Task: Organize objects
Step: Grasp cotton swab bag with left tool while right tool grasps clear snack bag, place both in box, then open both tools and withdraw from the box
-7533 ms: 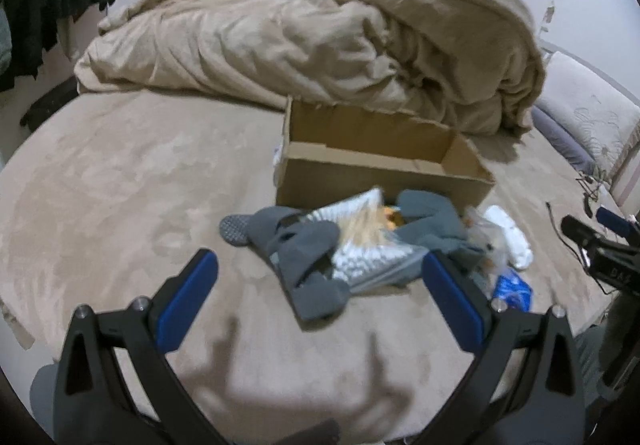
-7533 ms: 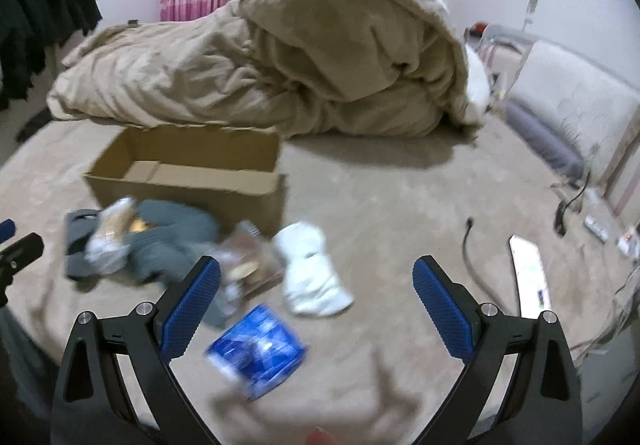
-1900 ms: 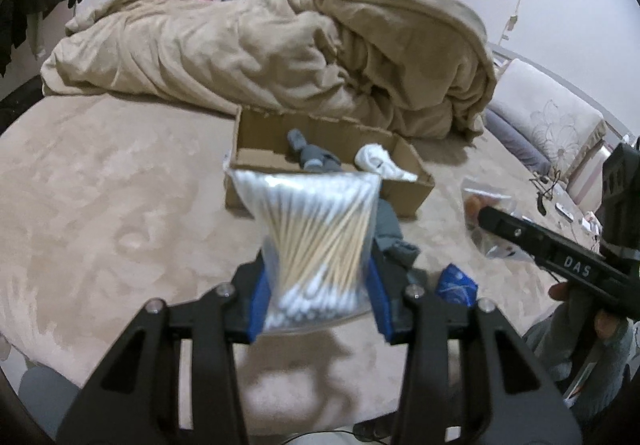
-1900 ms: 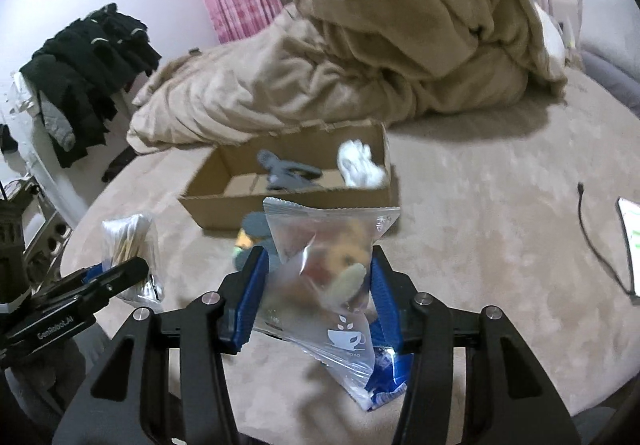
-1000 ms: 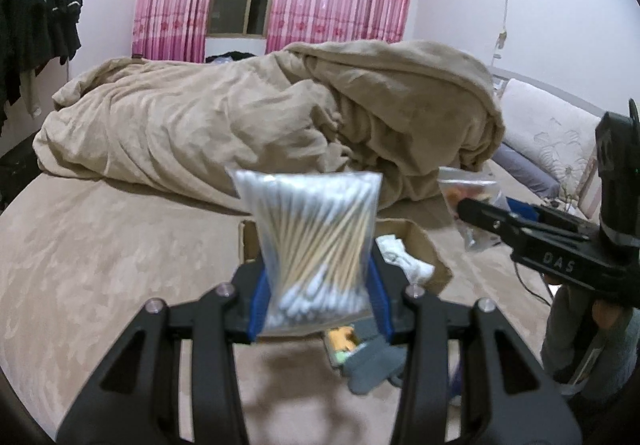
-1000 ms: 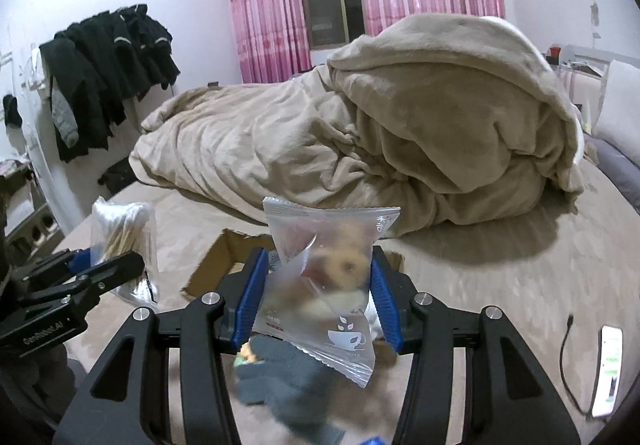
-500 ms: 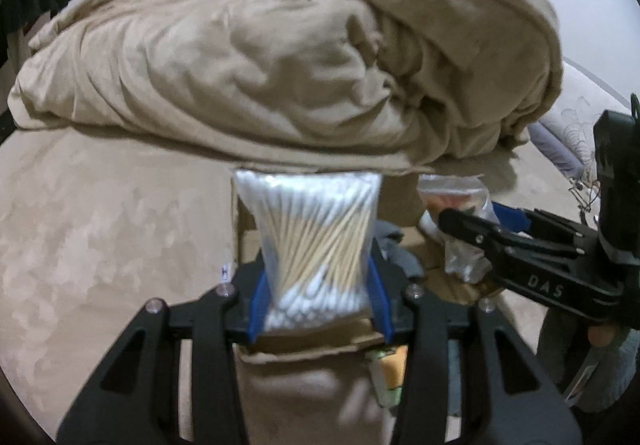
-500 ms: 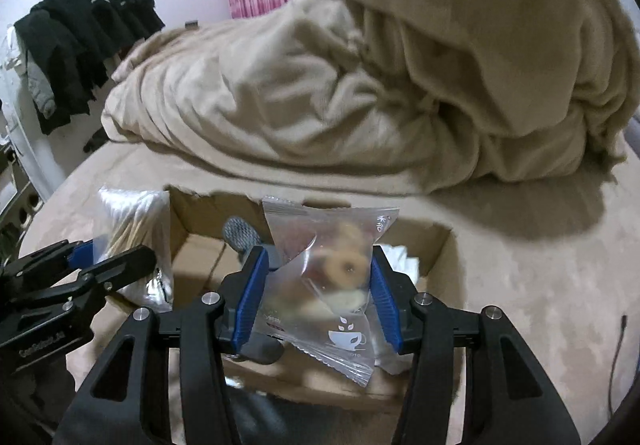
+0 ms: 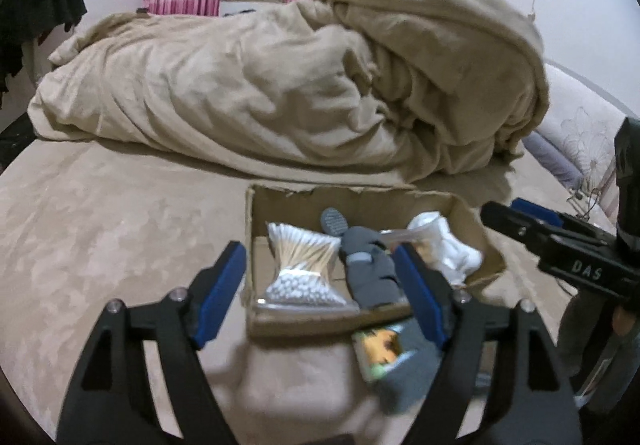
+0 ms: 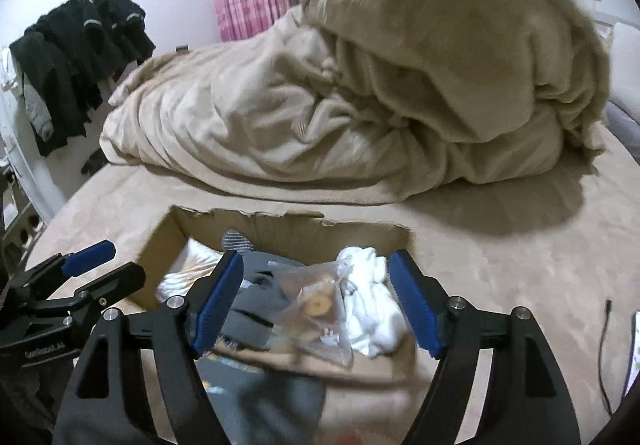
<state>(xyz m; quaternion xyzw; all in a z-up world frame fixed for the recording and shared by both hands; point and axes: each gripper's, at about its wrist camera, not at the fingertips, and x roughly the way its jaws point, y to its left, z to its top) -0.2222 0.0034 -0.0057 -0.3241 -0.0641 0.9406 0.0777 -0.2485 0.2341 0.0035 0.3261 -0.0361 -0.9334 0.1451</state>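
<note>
An open cardboard box (image 9: 432,201) sits on the beige bed; it also shows in the right wrist view (image 10: 160,245). In it lie a clear bag of cotton swabs (image 9: 298,265), a grey sock (image 9: 370,269), a white cloth (image 9: 448,249) and a clear snack bag (image 10: 316,305). My left gripper (image 9: 320,293) is open and empty over the box's near edge, above the swabs. My right gripper (image 10: 316,301) is open and empty above the snack bag. A grey garment with a small orange packet (image 9: 384,349) lies in front of the box.
A heaped beige duvet (image 9: 300,93) fills the bed behind the box. Dark clothes (image 10: 76,57) hang at the left wall. A black cable (image 10: 604,349) and a white device lie at the right on the bed. Pink curtains hang at the back.
Both grippers have opened. The bag of cotton swabs dropped from the left gripper into the box, and the snack bag dropped from the right gripper into the box.
</note>
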